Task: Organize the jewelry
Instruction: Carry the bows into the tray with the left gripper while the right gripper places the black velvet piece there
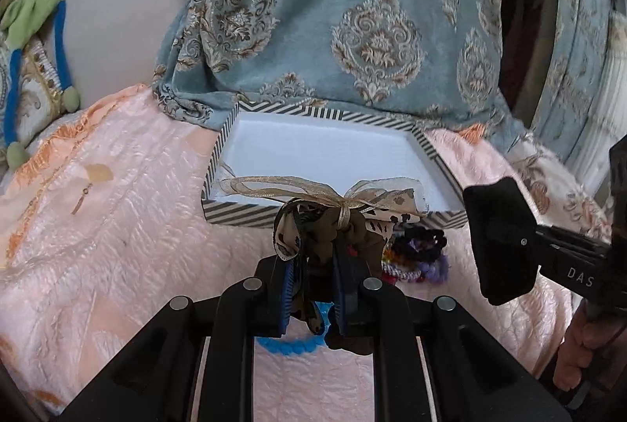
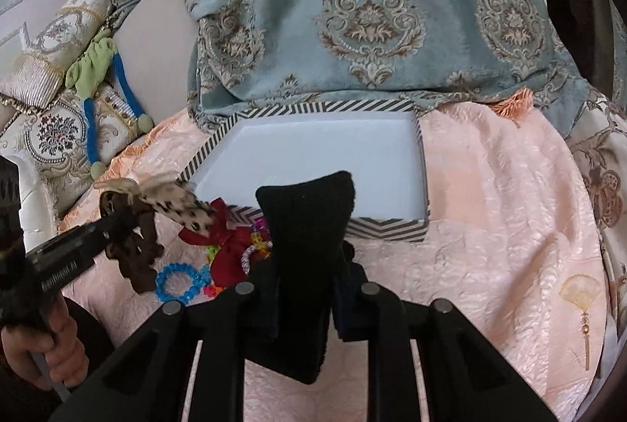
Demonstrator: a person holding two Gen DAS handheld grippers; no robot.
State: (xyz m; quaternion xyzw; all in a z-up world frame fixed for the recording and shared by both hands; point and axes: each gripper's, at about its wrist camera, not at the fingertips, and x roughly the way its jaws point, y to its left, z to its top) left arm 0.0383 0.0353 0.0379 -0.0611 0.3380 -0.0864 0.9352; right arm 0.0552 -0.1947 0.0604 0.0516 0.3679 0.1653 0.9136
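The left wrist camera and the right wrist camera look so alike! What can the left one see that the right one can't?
Only the left wrist view shows the gold ribbon tied round the brown scrunchie in the left gripper, and the dark purple scrunchies beside it.

Only the right wrist view shows the red bow and the whole blue bead bracelet on the pink bedspread.

Both show the striped tray, empty inside, the blue patterned cloth behind it, and the black pouch pinched in the right gripper.
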